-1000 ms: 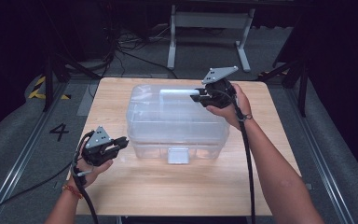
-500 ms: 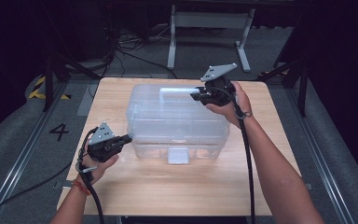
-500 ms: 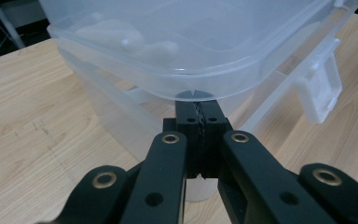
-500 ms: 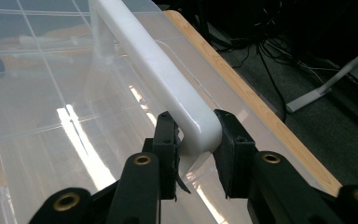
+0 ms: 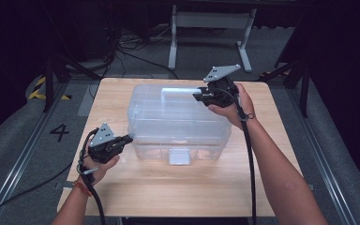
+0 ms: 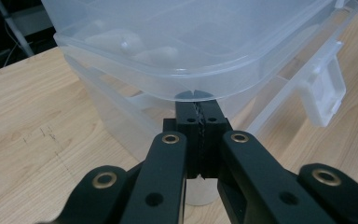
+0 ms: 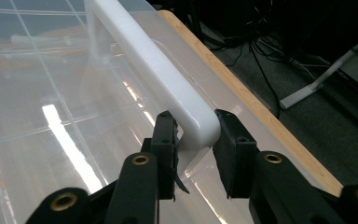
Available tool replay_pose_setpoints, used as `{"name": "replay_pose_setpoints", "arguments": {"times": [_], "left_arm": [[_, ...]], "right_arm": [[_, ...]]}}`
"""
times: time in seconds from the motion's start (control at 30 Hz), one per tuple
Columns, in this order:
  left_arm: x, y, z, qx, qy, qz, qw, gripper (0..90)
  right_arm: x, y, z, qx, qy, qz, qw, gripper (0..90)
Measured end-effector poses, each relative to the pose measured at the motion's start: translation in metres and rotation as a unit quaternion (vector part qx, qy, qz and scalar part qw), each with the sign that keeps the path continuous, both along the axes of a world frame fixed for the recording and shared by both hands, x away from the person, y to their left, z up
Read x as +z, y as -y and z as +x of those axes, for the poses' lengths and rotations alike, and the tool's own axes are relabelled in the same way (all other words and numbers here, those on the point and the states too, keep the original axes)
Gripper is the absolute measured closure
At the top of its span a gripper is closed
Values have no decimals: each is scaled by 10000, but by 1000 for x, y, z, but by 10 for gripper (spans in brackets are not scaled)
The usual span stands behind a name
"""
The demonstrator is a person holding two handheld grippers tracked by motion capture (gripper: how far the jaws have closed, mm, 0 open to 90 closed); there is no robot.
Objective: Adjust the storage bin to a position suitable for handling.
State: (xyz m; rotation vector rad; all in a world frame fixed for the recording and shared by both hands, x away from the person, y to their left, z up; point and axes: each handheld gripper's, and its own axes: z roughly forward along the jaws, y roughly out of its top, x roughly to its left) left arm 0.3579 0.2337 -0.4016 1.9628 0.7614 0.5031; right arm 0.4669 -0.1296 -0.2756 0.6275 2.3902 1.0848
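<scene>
Between right tongs [image 7: 193, 140]: white handle [image 7: 154, 70], gripped; left tongs [image 6: 200, 109] clenched under bin lid [image 6: 191, 51].

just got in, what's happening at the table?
A person works a clear plastic storage box on the wooden table with two handheld grippers. The right gripper has its fingers around the white handle on the lid, at its corner. The left gripper, shut, has its tips under the lid's rim at the box's near left corner. The front latch looks flipped down. Probably opening the lid.
</scene>
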Motion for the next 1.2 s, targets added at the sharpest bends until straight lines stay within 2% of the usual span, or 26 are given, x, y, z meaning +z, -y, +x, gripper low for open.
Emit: {"name": "replay_pose_setpoints", "arguments": {"times": [0.1, 0.17, 0.23, 0.4, 0.53, 0.77, 0.97, 1.03, 1.2], "left_arm": [[0, 0, 0, 4, 3, 14, 10000, 900], [1, 0, 0, 15, 30, 27, 10000, 900], [2, 0, -1, 23, 33, 45, 10000, 900], [2, 0, -1, 16, 41, 60, 10000, 900], [2, -1, 0, 5, 45, 79, 10000, 900], [2, -1, 1, 28, 31, 96, 9999, 900], [3, -1, 1, 53, 21, 128, 9999, 900], [4, -1, 1, 64, 20, 134, 9999, 900], [5, -2, 2, 87, 39, 86, 9999, 900]], "right_arm": [[2, 4, -4, 24, 71, 2, 10000, 658], [3, 10, -10, -25, 236, -100, 9997, 629], [4, 17, -15, -29, 270, -28, 9996, 612], [3, 42, -32, -205, 434, 27, 9988, 501], [1, 66, -47, -344, 620, 176, 9973, 426], [-13, 106, -71, -570, 650, 506, 9950, 352], [-27, 124, -82, -735, 700, 697, 9924, 324], [-33, 131, -86, -809, 655, 890, 9906, 310], [-40, 136, -93, -864, 687, 843, 9903, 310]]}}
